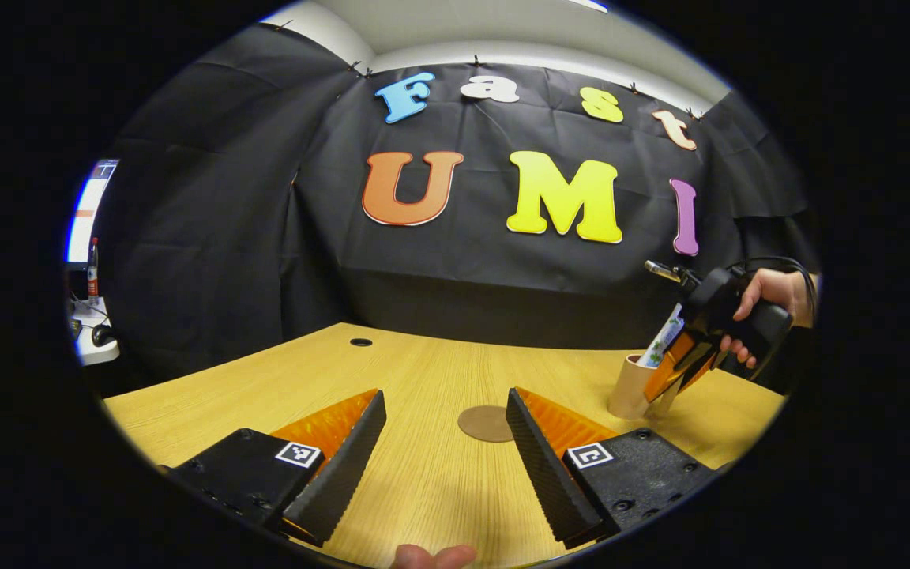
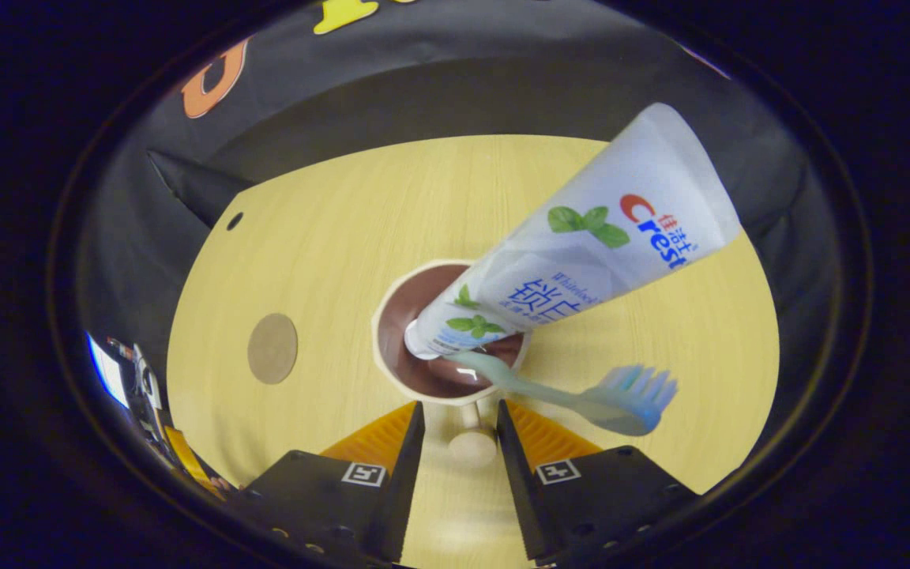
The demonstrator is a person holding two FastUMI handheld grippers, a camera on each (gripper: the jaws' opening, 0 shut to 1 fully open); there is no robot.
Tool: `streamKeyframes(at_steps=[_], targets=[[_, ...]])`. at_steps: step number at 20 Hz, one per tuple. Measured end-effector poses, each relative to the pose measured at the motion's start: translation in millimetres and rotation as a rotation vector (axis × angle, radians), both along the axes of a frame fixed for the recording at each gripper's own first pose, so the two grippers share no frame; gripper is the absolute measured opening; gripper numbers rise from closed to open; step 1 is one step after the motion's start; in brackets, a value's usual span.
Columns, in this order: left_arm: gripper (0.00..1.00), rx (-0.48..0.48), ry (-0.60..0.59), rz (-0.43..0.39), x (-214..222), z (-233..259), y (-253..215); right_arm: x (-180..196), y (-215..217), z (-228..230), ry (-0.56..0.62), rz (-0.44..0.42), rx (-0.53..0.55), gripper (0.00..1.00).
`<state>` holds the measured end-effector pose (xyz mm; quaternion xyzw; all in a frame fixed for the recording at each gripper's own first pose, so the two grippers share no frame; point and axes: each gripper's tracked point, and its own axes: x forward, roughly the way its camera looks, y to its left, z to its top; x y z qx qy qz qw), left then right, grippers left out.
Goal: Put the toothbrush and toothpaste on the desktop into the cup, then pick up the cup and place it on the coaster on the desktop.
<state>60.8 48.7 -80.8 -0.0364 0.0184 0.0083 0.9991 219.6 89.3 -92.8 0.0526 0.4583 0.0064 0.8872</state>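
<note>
A tan cup (image 2: 392, 304) stands on the wooden desk (image 2: 329, 213), seen from above in the right gripper view. A white toothpaste tube (image 2: 581, 245) leans in it, and a pale green toothbrush (image 2: 581, 399) rests in it with its head over the rim. My right gripper (image 2: 459, 407) is narrowly open, its fingers on either side of the cup's handle (image 2: 471, 446) with small gaps showing. In the left gripper view the cup (image 1: 627, 387) sits at the right with the right gripper (image 1: 680, 371) against it. My left gripper (image 1: 445, 403) hovers wide open and holds nothing, just short of the round brown coaster (image 1: 485, 423).
The coaster (image 2: 272, 348) lies left of the cup in the right gripper view. A cable hole (image 1: 360, 342) sits near the desk's far edge. A hand (image 1: 771, 304) holds the right gripper. A side shelf with a screen (image 1: 88, 213) stands at far left.
</note>
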Motion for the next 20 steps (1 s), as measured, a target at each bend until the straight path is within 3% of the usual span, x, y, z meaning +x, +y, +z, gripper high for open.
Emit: streamKeyframes(at_steps=[1, 2, 3, 10, 11, 13, 14, 19, 20], targets=[[0.98, -0.006, 0.007, -0.008, -1, -2, 0, 1, -1, 3, 0.000, -0.005, -0.008, 0.51], [0.98, -0.012, 0.011, -0.015, -4, -3, -1, 2, -5, 3, 0.010, -0.013, -0.029, 0.63], [0.98, -0.014, 0.012, -0.018, -3, -3, 0, 1, -5, 1, 0.028, -0.019, -0.042, 0.57], [0.98, -0.020, -0.005, -0.023, -13, -2, 9, 1, 5, -12, 0.159, 0.035, -0.153, 0.58], [0.98, -0.026, -0.004, -0.019, -13, -3, 11, 0, 6, -16, 0.182, 0.036, -0.148, 0.53], [0.97, -0.029, -0.004, -0.004, -15, -4, 18, 4, 8, -17, 0.192, 0.036, -0.149, 0.62], [0.97, -0.025, -0.001, 0.002, -17, -5, 21, 4, 7, -18, 0.197, 0.026, -0.146, 0.62], [0.98, -0.031, 0.023, 0.002, -30, -18, 21, 11, 5, -24, 0.210, -0.010, -0.158, 0.45], [0.98, -0.030, 0.026, 0.005, -31, -21, 21, 11, 6, -27, 0.214, -0.015, -0.159, 0.28]])
